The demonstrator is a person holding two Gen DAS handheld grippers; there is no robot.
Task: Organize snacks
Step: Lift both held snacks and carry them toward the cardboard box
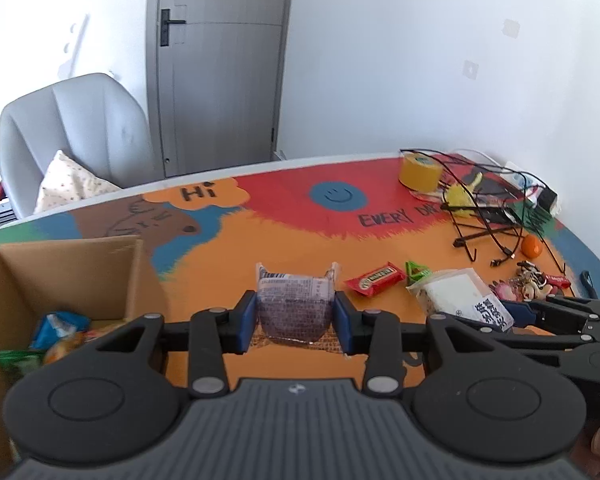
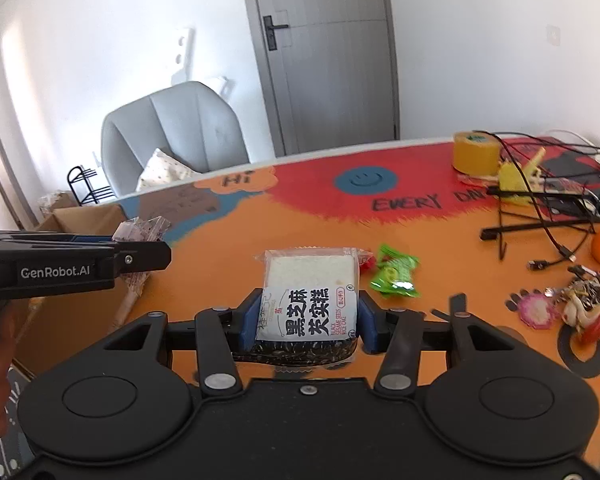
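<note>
Snacks, two in hand: left tongs [image 1: 295, 316] pinch a purple packet [image 1: 294, 306] just right of the cardboard box [image 1: 70, 268]; right tongs [image 2: 307, 318] clamp a sesame rice cake [image 2: 310, 304] farther right. We judge slick wrappers may slip before reaching the box.

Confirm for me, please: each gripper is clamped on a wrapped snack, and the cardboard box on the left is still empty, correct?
Not quite: the cardboard box already holds several snack packets, as the left wrist view shows. The left gripper and right gripper are each clamped on a wrapped snack.
</note>
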